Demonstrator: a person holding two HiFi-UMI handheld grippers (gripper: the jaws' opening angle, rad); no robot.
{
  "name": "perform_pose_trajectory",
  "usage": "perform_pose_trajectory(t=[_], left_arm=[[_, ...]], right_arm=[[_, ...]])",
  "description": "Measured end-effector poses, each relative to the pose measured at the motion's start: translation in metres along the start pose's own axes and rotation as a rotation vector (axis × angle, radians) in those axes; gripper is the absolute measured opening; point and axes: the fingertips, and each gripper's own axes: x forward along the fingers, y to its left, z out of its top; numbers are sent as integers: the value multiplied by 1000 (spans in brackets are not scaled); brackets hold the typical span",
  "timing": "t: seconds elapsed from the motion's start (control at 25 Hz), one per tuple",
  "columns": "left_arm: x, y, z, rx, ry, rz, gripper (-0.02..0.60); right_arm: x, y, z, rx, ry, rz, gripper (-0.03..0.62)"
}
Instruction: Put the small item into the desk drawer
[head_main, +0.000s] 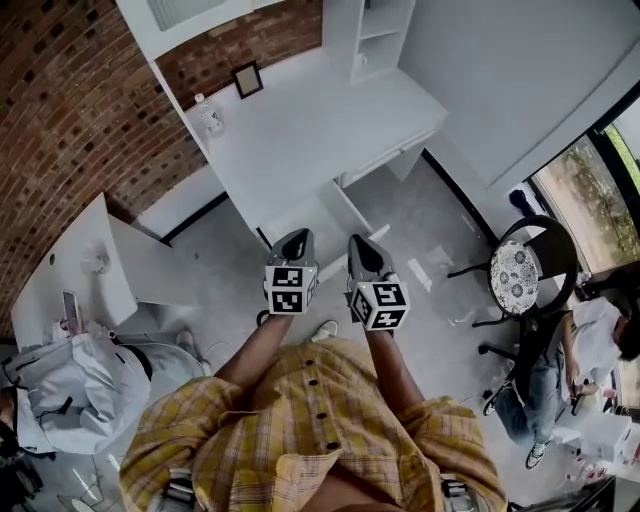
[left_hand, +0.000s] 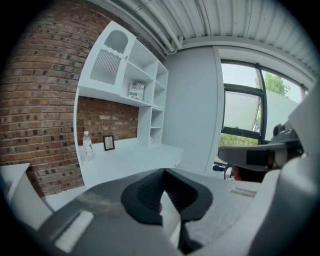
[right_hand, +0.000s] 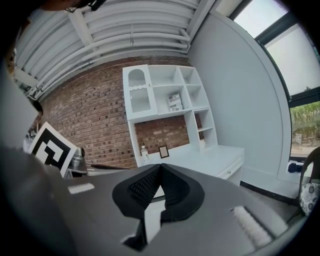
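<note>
left tool (left_hand: 164, 171): jaws together | right tool (right_hand: 160, 165): jaws together | desk (head_main: 300, 130) ahead

Office: white desk (head_main: 300, 130), shelf unit (head_main: 375, 35), brick wall (head_main: 70, 110), chair (head_main: 515, 280).

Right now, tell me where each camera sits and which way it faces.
Head view: on the person's head, facing steeply down at the desk and floor; shows shirt, forearms, left gripper, right gripper.
Left gripper view: rides the left gripper, facing along its shut jaws to the desk, shelf and window.
Right gripper view: rides the right gripper, facing along its shut jaws to desk and shelf.
Shared: both gripper views show the bottle and frame on the desk.
</note>
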Motion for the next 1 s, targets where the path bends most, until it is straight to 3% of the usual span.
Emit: perform_pose_trajectory(t=[0.4,1.0], left_arm=[[-32,-18,18,37,-87,2,3],[-51,-24,32,40,-133,11,3]], right_arm=[[-16,1,16,-28,-40,-3,0],[-29,1,22,-28,-59,-4,0]])
